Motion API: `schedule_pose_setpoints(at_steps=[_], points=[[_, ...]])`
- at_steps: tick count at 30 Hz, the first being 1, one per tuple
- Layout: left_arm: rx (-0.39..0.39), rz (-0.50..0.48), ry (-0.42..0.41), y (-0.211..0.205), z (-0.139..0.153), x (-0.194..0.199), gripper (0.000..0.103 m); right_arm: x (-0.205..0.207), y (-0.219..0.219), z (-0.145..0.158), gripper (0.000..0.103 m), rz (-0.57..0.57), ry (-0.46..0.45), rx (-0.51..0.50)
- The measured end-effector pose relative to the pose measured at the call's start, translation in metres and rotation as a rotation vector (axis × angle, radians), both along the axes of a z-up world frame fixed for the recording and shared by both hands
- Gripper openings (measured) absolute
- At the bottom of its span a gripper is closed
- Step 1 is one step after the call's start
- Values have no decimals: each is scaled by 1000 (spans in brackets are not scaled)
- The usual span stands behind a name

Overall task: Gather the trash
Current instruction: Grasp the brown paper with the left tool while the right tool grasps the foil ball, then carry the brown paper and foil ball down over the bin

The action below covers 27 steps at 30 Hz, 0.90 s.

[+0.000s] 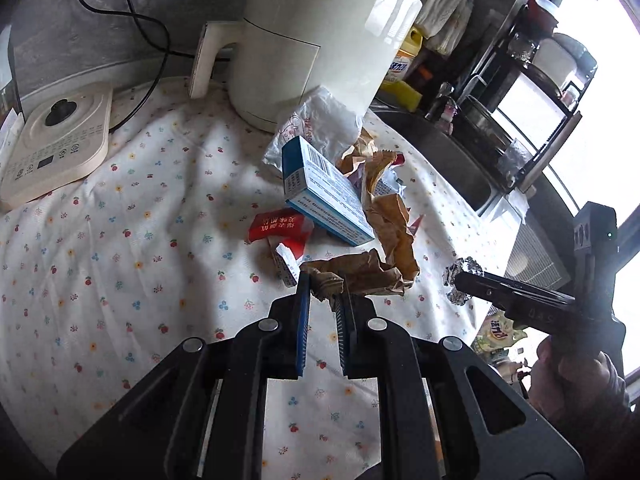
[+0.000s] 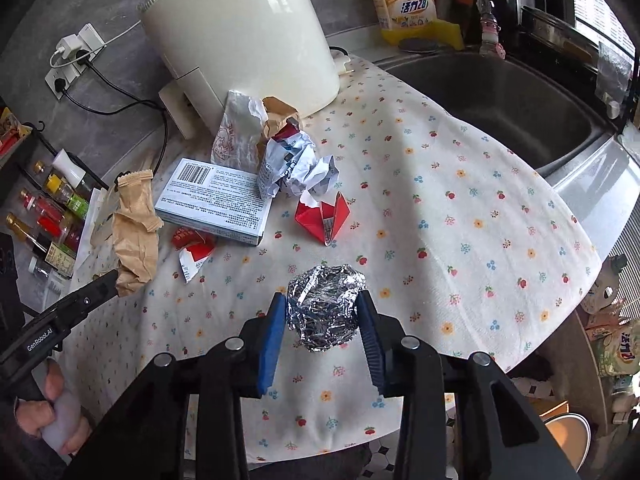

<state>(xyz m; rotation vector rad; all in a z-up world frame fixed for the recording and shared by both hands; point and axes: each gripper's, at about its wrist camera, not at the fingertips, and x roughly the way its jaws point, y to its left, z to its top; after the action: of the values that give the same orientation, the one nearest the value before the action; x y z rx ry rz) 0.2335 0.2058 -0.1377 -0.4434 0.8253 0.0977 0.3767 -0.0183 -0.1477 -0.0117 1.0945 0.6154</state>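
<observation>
Right wrist view: the right claw (image 2: 322, 312) pinches a foil ball (image 2: 323, 306) on the floral tabletop (image 2: 460, 200); the left claw (image 2: 116, 276) grips crumpled brown paper (image 2: 134, 232). Squeeze the foil evenly, then lift straight to avoid snagging the cloth.

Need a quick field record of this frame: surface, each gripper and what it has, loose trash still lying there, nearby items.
surface: floral cloth over a counter, beside the sink
left gripper: shut on the crumpled brown paper, lifted off the cloth
right gripper: pads against both sides of the foil ball, which sits on the cloth
loose trash: blue-and-white box, crumpled white paper, red folded wrapper, torn red wrapper, white plastic bag
nearby: white kettle, yellow detergent bottle
</observation>
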Motion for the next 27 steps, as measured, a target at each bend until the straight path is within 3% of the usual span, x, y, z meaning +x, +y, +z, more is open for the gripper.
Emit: schedule_pose_setpoints(at_steps=[14, 27], points=[[-17, -289, -4, -142, 5, 61, 13, -27, -179, 22, 37, -307, -10, -8], [-9, -518, 32, -286, 0, 79, 13, -73, -327, 18, 37, -553, 13, -14]])
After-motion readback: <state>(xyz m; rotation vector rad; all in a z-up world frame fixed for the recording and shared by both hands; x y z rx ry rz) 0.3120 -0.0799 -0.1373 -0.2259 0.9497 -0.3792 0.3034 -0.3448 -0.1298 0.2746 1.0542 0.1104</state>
